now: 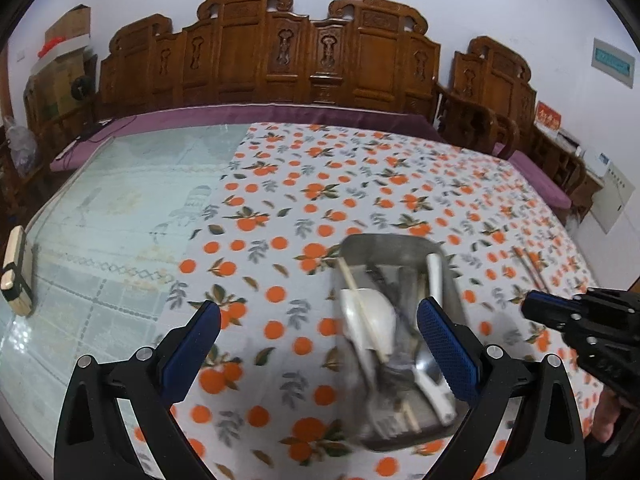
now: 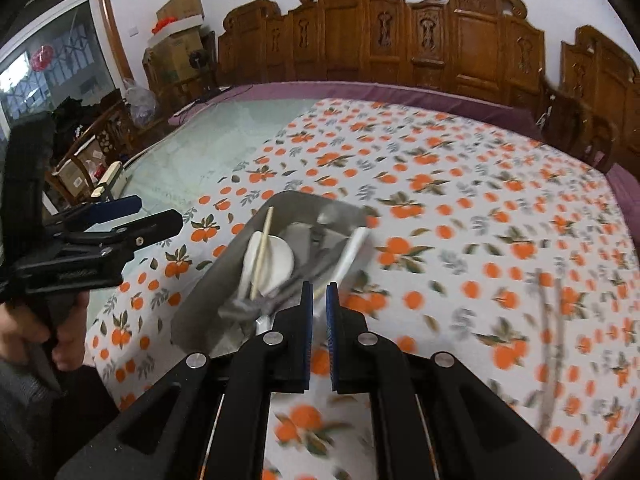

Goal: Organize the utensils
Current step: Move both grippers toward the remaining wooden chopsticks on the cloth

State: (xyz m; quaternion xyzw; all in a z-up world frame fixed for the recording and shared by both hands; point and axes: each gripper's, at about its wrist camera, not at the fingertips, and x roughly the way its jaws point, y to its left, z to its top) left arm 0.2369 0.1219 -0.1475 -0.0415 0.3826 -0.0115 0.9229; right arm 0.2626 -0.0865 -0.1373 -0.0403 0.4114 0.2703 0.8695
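- Left gripper: my fingers are spread wide, nothing between them, hovering above the orange-print tablecloth.
- Right gripper: fingers nearly pressed together, a narrow gap left; whether anything sits in that gap I cannot tell.
- Metal tray lies on the tablecloth, just beyond and partly behind my left gripper's right finger.
- Tray contents: white ceramic spoon, one wooden chopstick lying across it, dark metal utensils heaped beside; image blurred, individual pieces unclear.
- Pair of chopsticks lies on the cloth, right of the tray, apart from it.
- Brush rests at the far left table edge.
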